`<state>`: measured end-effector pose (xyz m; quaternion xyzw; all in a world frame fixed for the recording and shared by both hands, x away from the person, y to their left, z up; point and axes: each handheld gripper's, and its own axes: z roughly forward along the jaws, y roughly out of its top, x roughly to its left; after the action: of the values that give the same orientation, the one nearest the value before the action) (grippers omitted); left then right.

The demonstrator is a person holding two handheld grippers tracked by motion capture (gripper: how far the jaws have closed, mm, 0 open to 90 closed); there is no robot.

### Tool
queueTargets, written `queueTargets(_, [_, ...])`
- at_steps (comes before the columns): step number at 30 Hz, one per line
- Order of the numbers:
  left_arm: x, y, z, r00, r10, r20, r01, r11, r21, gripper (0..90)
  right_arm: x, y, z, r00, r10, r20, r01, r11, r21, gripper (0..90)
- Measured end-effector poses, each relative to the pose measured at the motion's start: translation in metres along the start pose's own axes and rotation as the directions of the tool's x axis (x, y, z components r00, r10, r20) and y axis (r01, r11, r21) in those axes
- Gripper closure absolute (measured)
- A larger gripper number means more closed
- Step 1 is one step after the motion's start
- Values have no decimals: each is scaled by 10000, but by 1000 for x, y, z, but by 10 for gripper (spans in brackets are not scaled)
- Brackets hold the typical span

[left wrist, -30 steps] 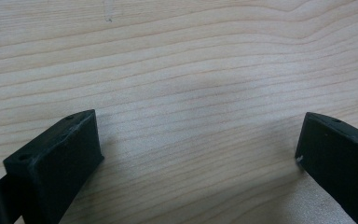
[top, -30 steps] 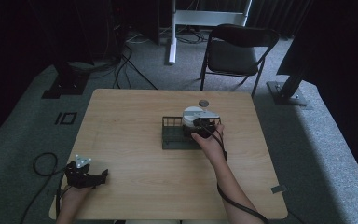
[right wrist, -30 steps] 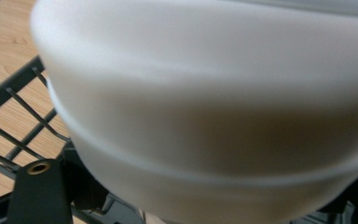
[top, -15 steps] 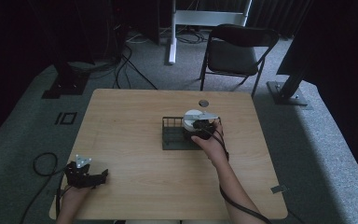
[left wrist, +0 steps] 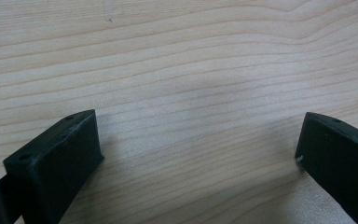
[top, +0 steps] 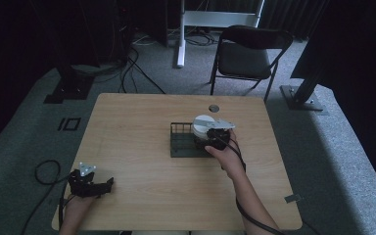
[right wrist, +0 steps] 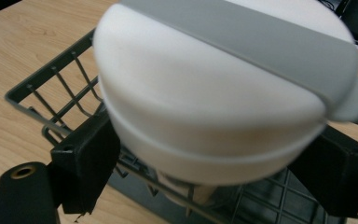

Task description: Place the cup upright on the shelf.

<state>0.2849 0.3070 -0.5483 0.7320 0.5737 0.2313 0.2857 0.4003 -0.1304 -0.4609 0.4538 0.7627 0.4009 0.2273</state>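
Right gripper (top: 206, 138) has edged nearer; fingers pinch white container (right wrist: 223, 88) over wire basket (top: 181, 142), unreleased. Left gripper (left wrist: 198, 154) idle, fingers spread on desk (top: 127, 127).

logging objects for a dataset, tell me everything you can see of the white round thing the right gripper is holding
The white round container looks like smooth matte plastic, in two halves meeting at a seam around its middle, with a grey band crossing its top and ending in a tab at one edge. It appears closed. The right gripper clamps it from both sides, a black jaw against each flank, tilted slightly. It sits over the right end of a dark wire basket on the wooden table; whether it touches the basket is unclear.
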Motion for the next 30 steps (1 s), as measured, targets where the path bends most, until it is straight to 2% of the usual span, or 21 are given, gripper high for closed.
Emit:
queueTargets(8, [0,0,0,10000,-2,1,2,10000,-2,2,-3,-3,-14,10000,86,-31,-87,9992,-391,129])
queueTargets(15, [0,0,0,10000,-5,1,5,10000,-2,1,-8,-9,-23,9992,394,-100,-399,9977,-552,126])
queueTargets(30, [0,0,0,10000,-5,0,5,10000,-3,2,-25,-26,-52,9980,633,44,-627,9937,-930,126])
